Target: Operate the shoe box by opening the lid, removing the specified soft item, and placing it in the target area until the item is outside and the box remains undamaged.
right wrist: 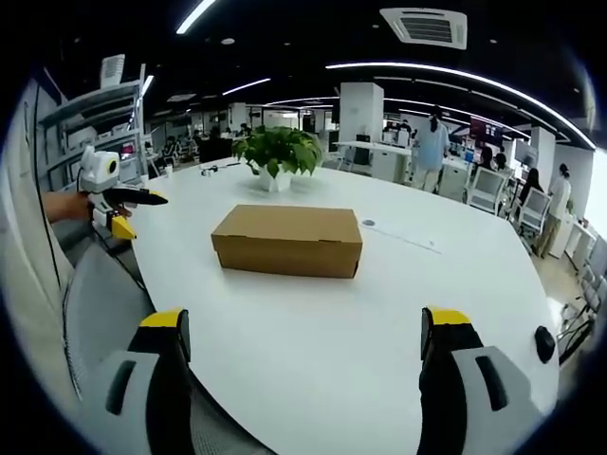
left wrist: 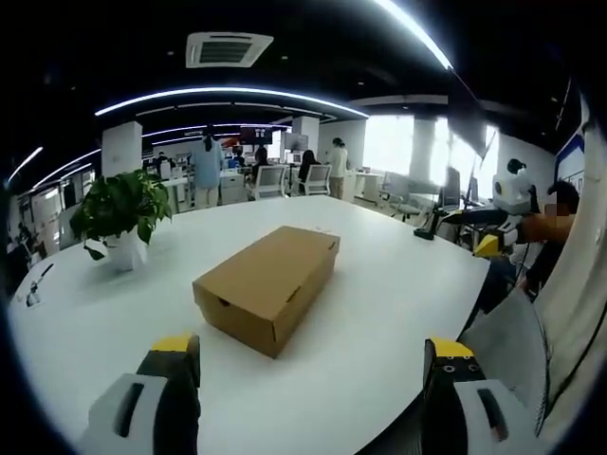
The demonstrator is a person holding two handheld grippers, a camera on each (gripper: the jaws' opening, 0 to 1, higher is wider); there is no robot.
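A closed brown cardboard shoe box (left wrist: pixel 268 285) sits on a large white table (left wrist: pixel 379 284), its lid down and flush with its sides. In the left gripper view the box lies at an angle, one corner pointing toward the camera, roughly mid-table. In the right gripper view its long side faces the camera squarely (right wrist: pixel 287 241).

The left gripper (left wrist: pixel 313 365) hovers near the table's closer edge, its two yellow-tipped jaws spread wide apart with nothing between them. The right gripper (right wrist: pixel 305 341) is likewise spread wide and holds nothing, hanging over the rounded table edge on its side.

Bare white tabletop surrounds the box on every side (open room for approach from either gripper). A potted green plant (left wrist: pixel 121 213) stands well apart from the box, toward the table's far side. In the right gripper view it appears beyond the box (right wrist: pixel 277 154), and a small dark object (right wrist: pixel 543 343) rests near the table's right edge.

In the right gripper view the other gripper (right wrist: pixel 112 194) shows at the left, held by a hand beside the table edge. Office desks, chairs and standing people fill the background.
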